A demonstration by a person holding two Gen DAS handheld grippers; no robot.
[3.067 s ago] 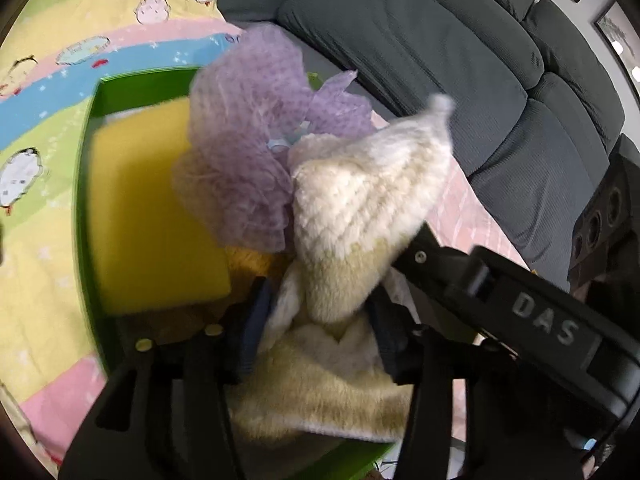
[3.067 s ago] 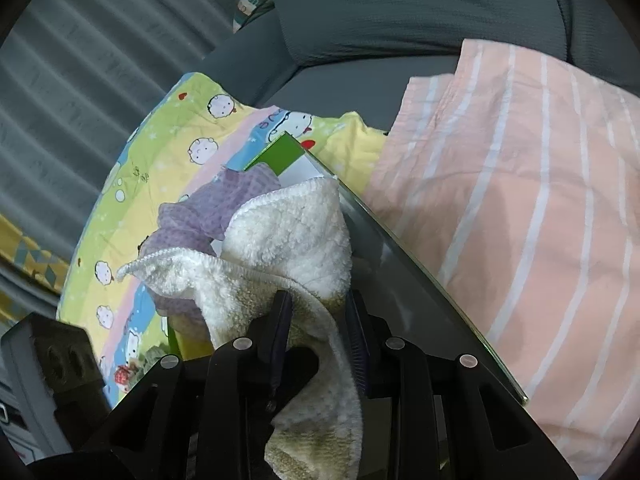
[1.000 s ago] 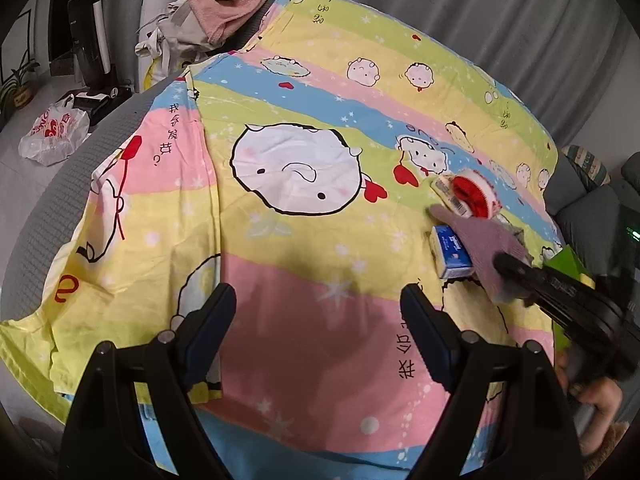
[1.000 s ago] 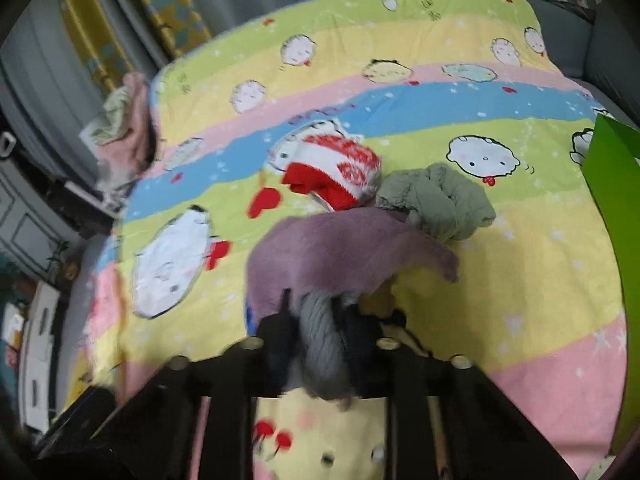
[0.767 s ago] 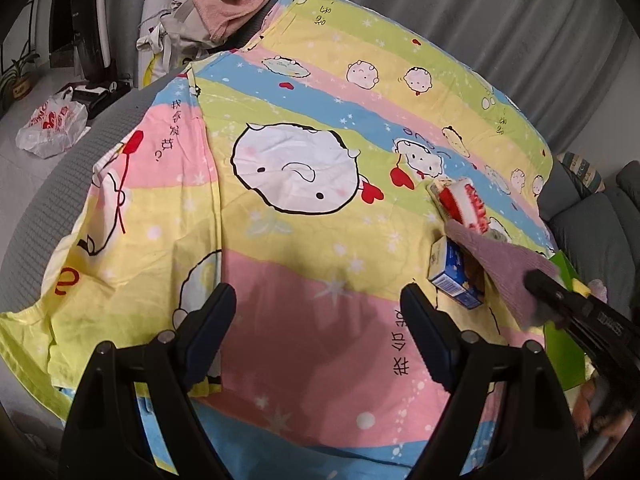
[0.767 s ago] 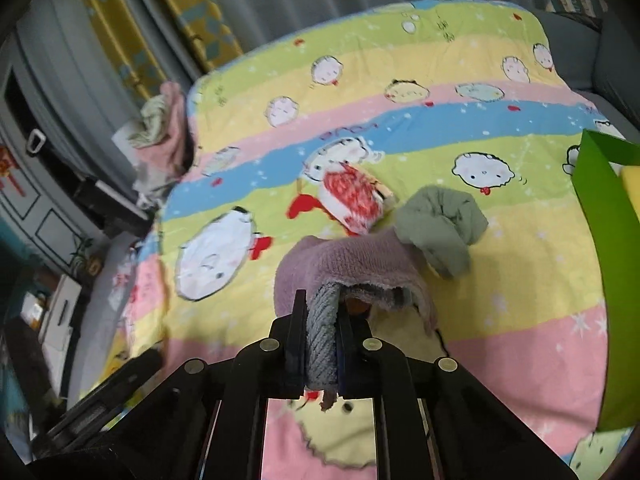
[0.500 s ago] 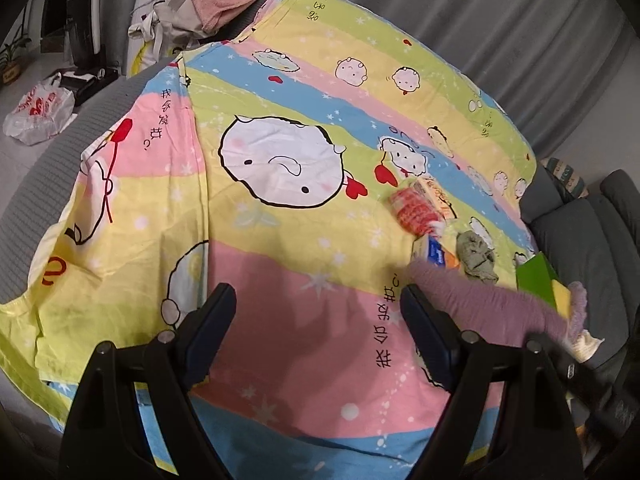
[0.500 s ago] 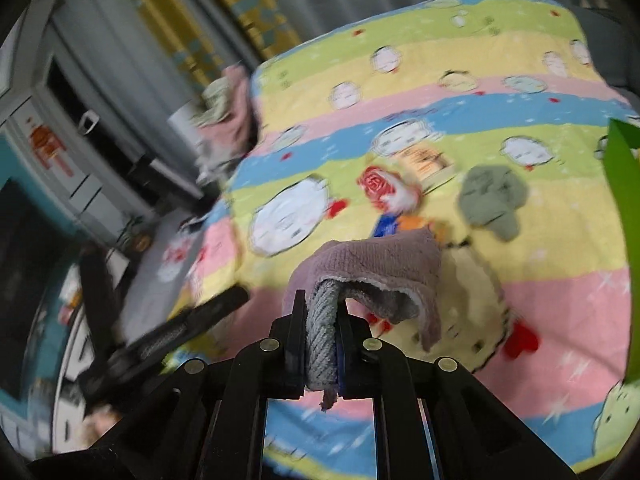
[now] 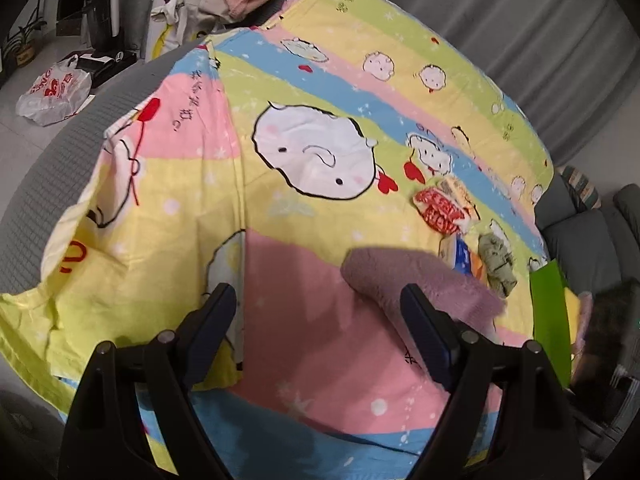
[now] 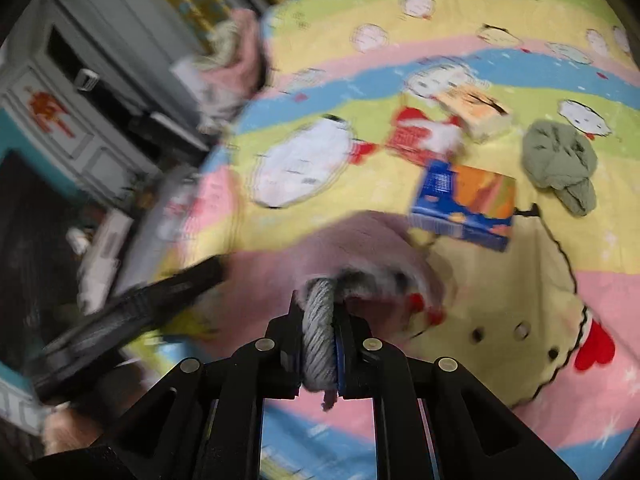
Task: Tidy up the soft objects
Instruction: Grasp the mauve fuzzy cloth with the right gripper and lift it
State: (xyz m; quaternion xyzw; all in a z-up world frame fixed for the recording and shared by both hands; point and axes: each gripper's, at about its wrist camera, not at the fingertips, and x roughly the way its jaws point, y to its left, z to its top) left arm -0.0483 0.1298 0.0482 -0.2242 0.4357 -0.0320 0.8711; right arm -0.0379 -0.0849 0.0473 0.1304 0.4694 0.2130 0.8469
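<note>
Over striped cartoon bedsheet: fluffy mauve towel pinched in right jaws, left jaws agape.

Soft, even indoor light; the right wrist view is heavily motion-blurred, both bowed and dark-cornered by fisheye.

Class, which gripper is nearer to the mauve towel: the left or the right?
Right. The right gripper is shut on the mauve towel; the left gripper stands open beside it, not touching.
</note>
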